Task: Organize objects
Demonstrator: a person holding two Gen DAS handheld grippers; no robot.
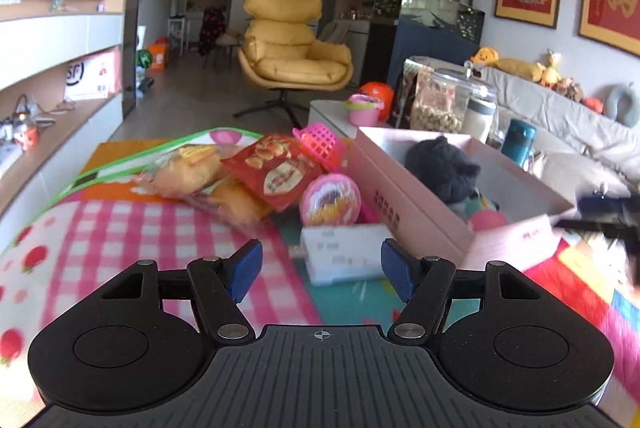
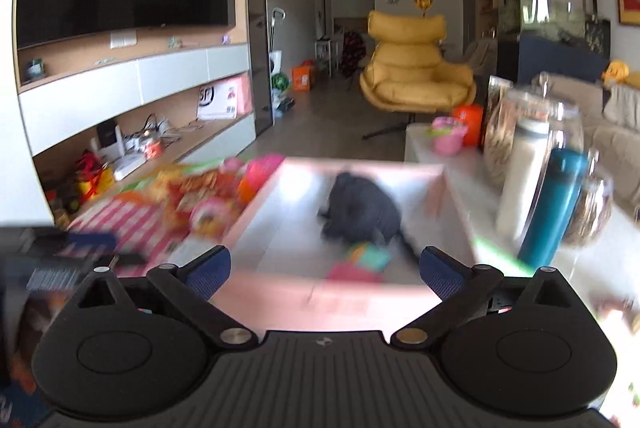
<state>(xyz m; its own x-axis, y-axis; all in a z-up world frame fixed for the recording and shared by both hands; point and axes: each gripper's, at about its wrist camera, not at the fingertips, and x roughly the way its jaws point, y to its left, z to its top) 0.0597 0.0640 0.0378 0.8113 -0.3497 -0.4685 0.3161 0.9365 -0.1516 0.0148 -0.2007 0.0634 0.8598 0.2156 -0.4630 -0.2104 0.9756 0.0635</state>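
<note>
My left gripper [image 1: 320,272] hangs low over the play mat [image 1: 120,228], jaws open. A small white box [image 1: 340,256] lies on the mat just ahead between the fingertips, close to the right pad [image 1: 396,274], with no pad pressing on it. Beyond it are a pink round tub [image 1: 330,199], a red snack bag [image 1: 276,171], bread packs [image 1: 192,171] and a pink basket [image 1: 320,139]. My right gripper [image 2: 324,276] stands wide open and empty over the near wall of the pink cardboard box [image 2: 280,292]. That box holds a black plush [image 2: 360,211] and a colourful toy [image 2: 360,260].
A low white table [image 2: 424,143] right of the box carries glass jars [image 2: 508,131], a teal bottle [image 2: 556,203] and a pink toy bucket [image 1: 362,109]. A yellow armchair [image 1: 288,47] stands behind, a sofa [image 1: 560,115] at right, TV shelves [image 2: 140,107] at left.
</note>
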